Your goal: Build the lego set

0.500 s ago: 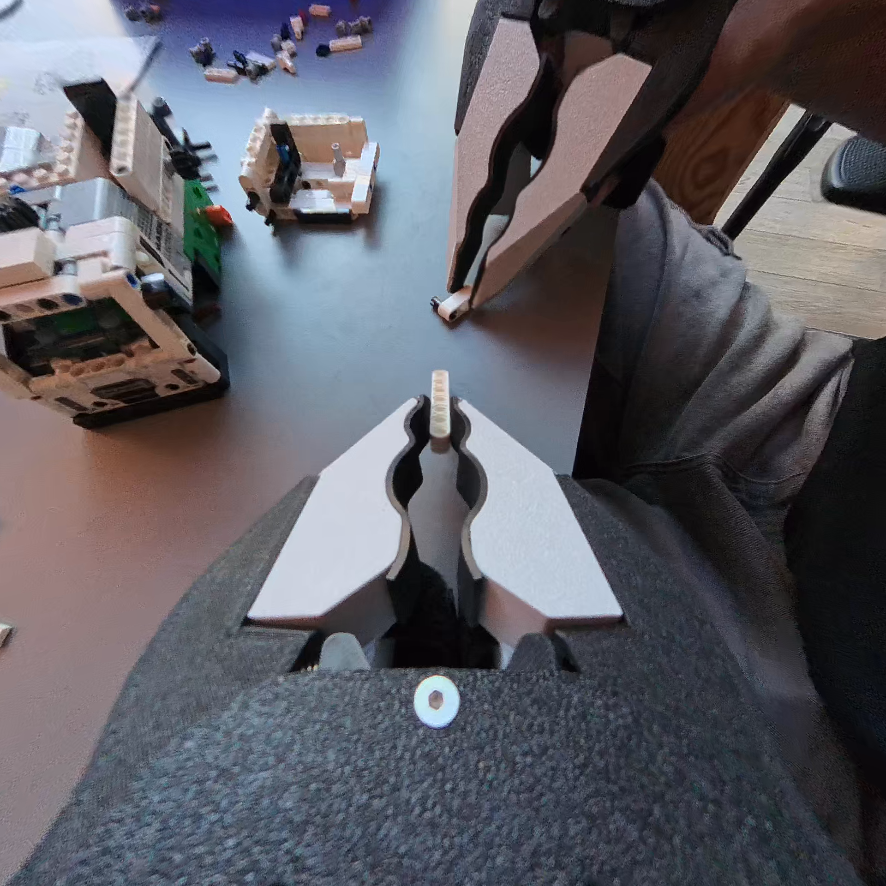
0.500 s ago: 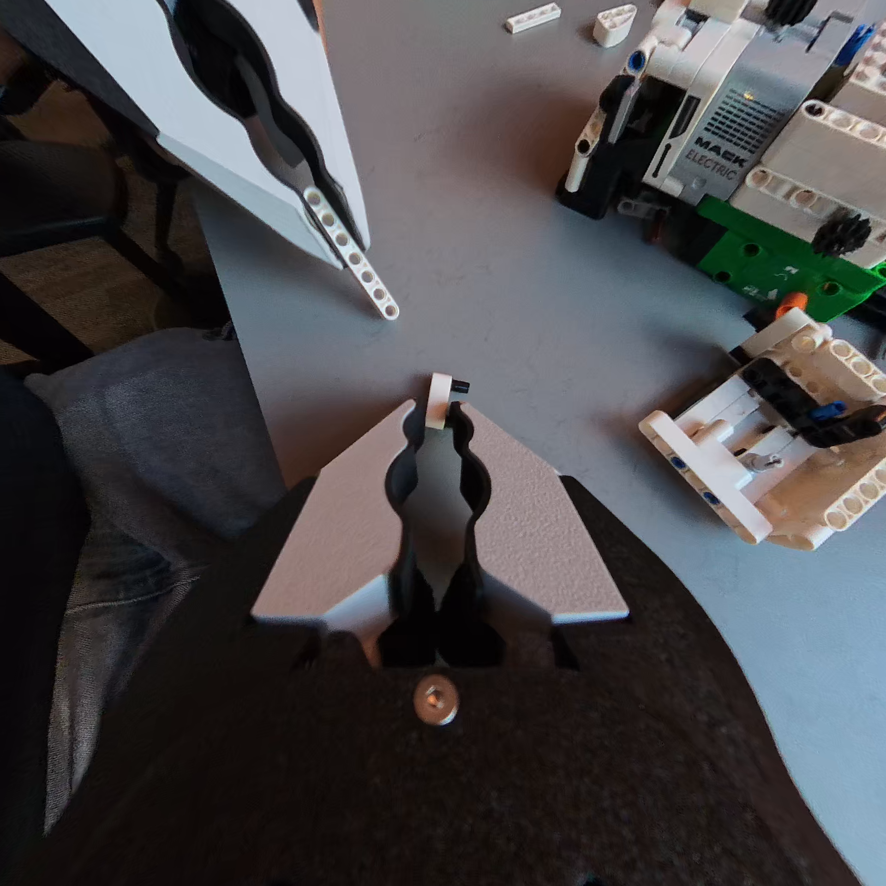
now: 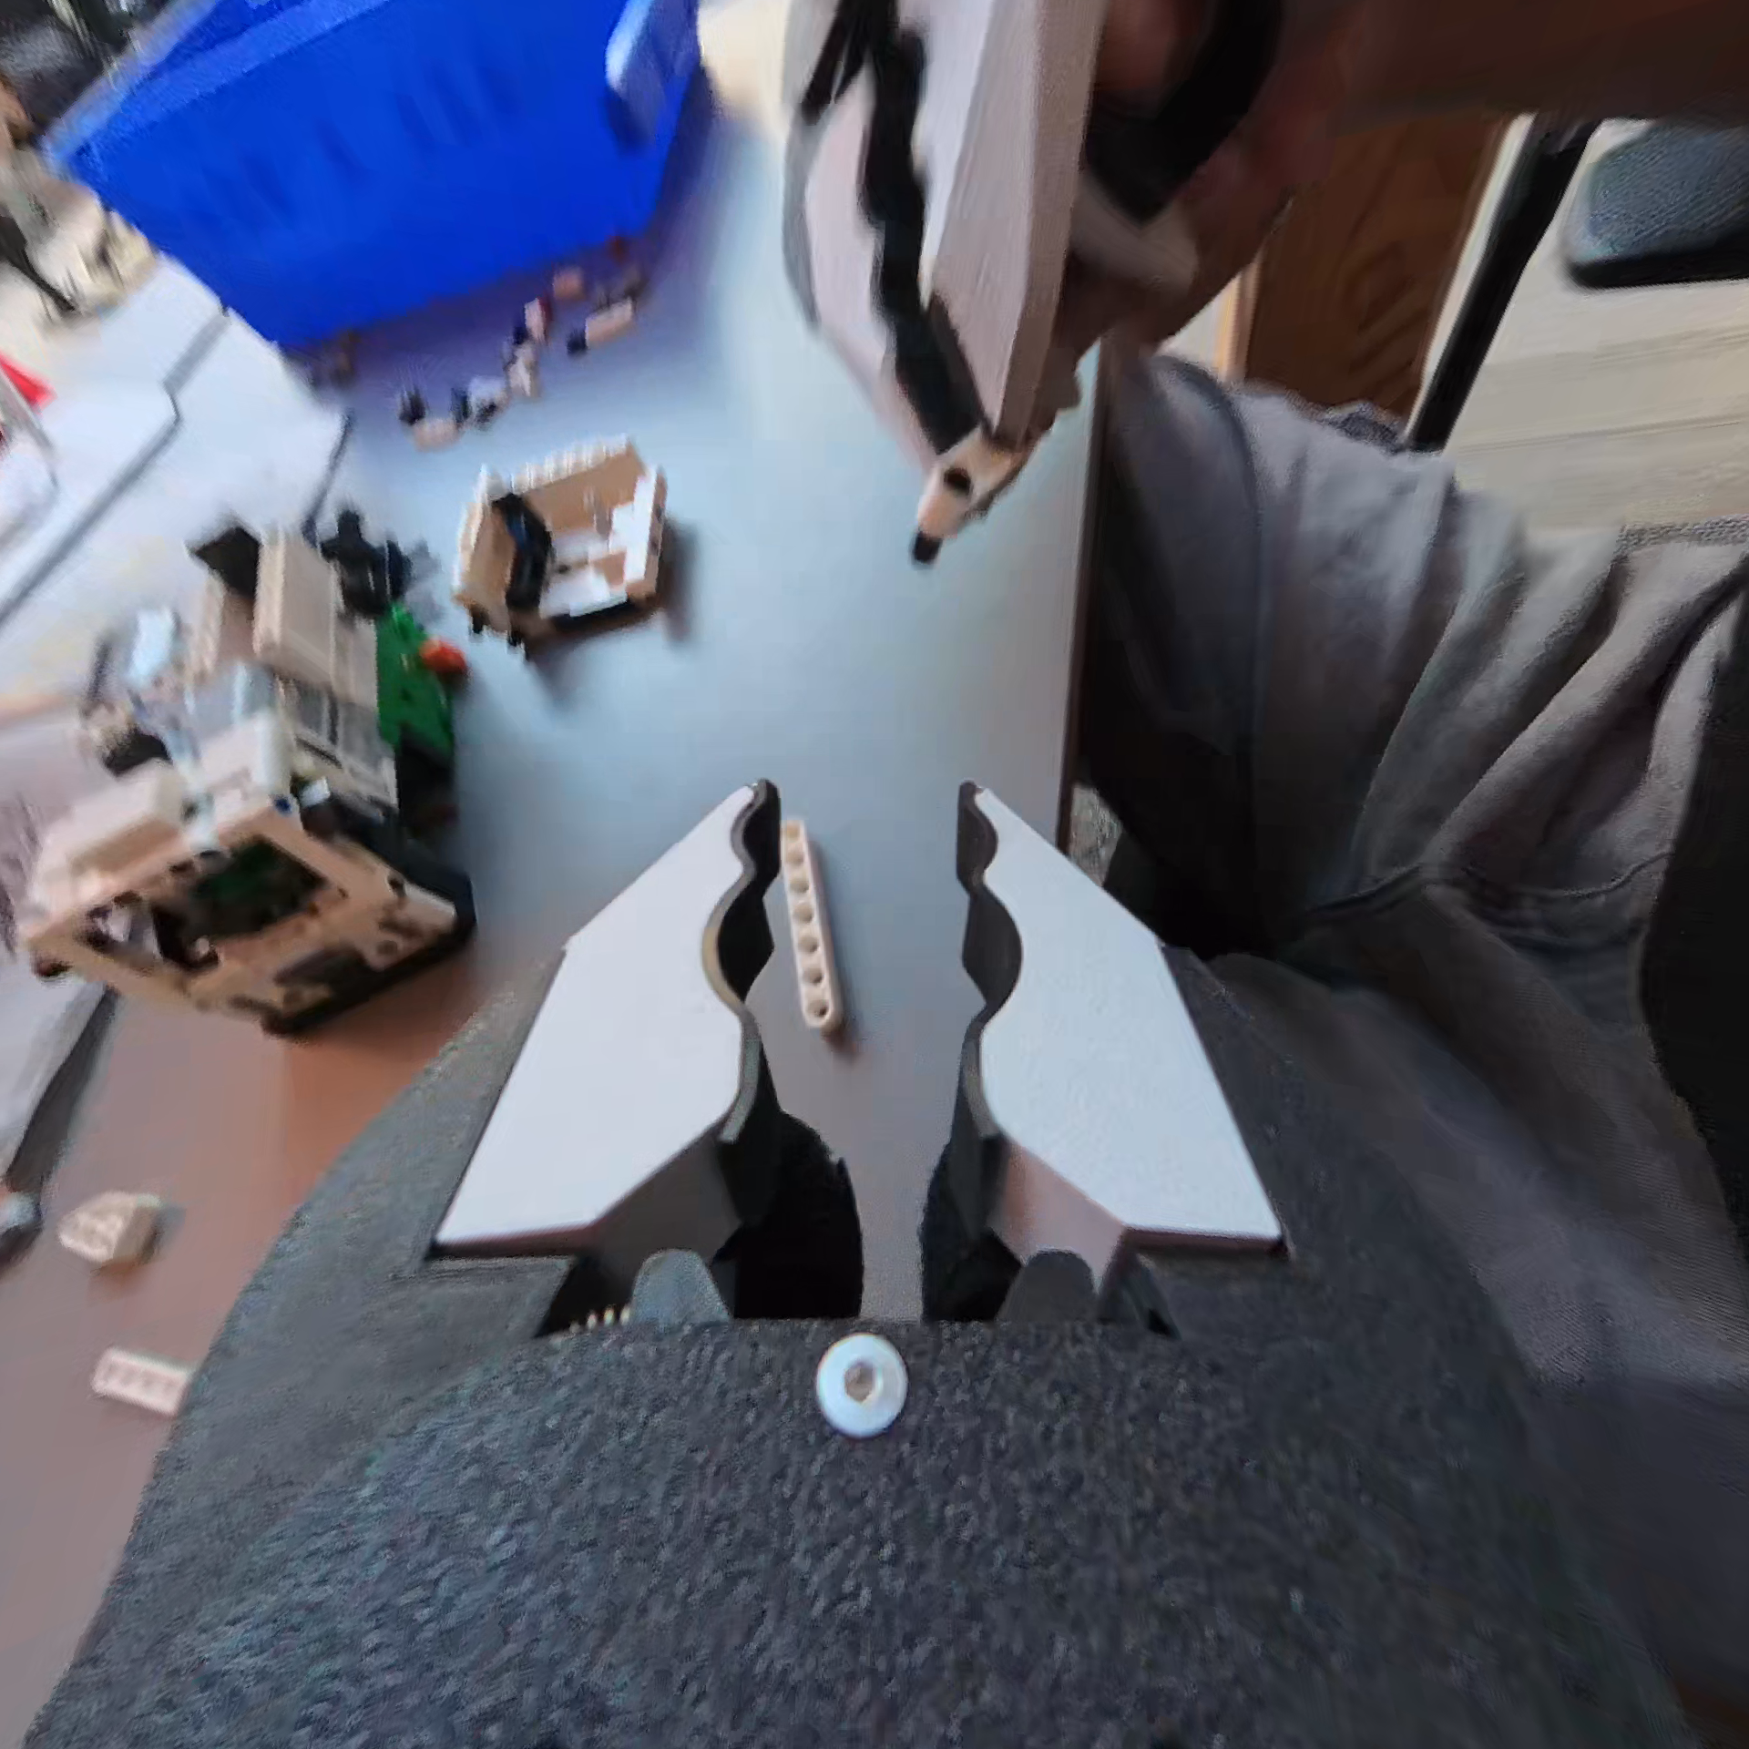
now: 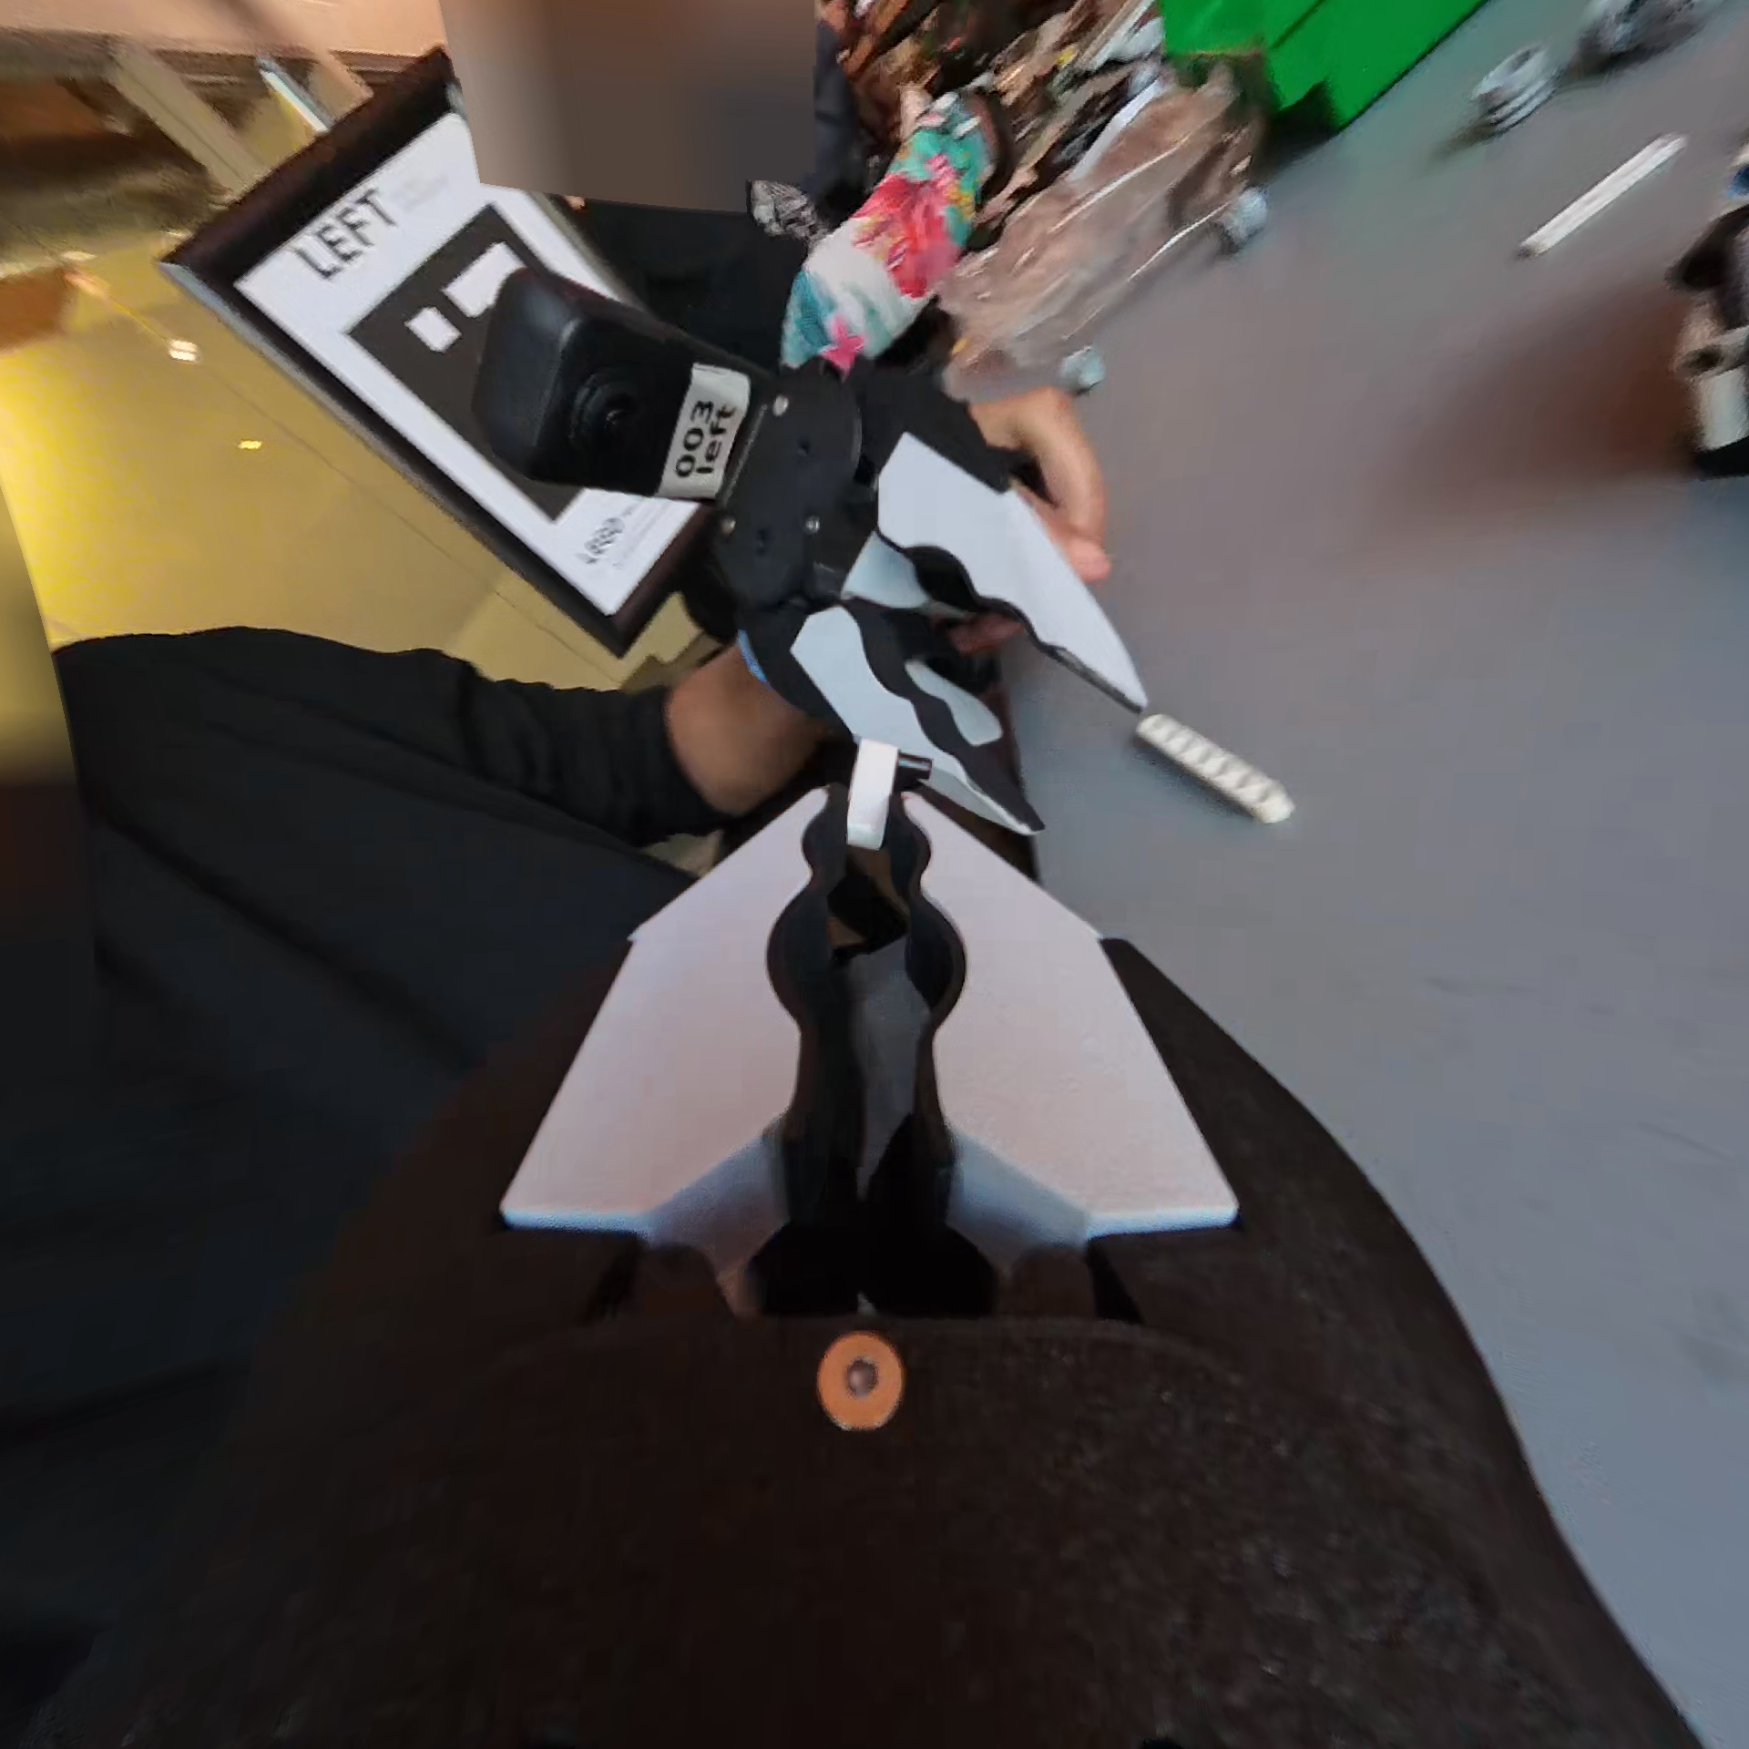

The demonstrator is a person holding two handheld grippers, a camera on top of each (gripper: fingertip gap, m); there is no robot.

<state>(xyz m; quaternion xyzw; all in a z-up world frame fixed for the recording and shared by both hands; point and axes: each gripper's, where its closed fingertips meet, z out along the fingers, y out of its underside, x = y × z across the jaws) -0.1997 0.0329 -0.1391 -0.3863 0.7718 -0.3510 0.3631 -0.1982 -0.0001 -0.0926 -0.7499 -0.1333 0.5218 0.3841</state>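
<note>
Since half a second ago: your left claw (image 3: 866, 804) has released the long white holed beam (image 3: 810, 926), which now lies flat on the desk (image 3: 852, 644) between its spread fingers, closer to the left one and touching neither as far as can be told. Left claw: open, empty, hovering over the beam. Right claw (image 4: 866, 804): raised and swung round, closed on a small white connector piece (image 4: 869, 793) with a black pin at its side; the same piece shows at the claw tip in the left wrist view (image 3: 956, 492). Beam, second sighting: on the desk just beyond the left claw in the right wrist view (image 4: 1214, 765). Large truck assembly (image 3: 246, 833), white, grey and green: on the desk to the left, well apart. Smaller white sub-assembly (image 3: 568, 549): farther back, untouched. Loose small parts (image 3: 530, 360): scattered near a blue bin (image 3: 379, 142). Judgement: the join of connector to beam is not made; the beam likely needs regripping at a better spot before the pin can be pressed into a hole.
</note>
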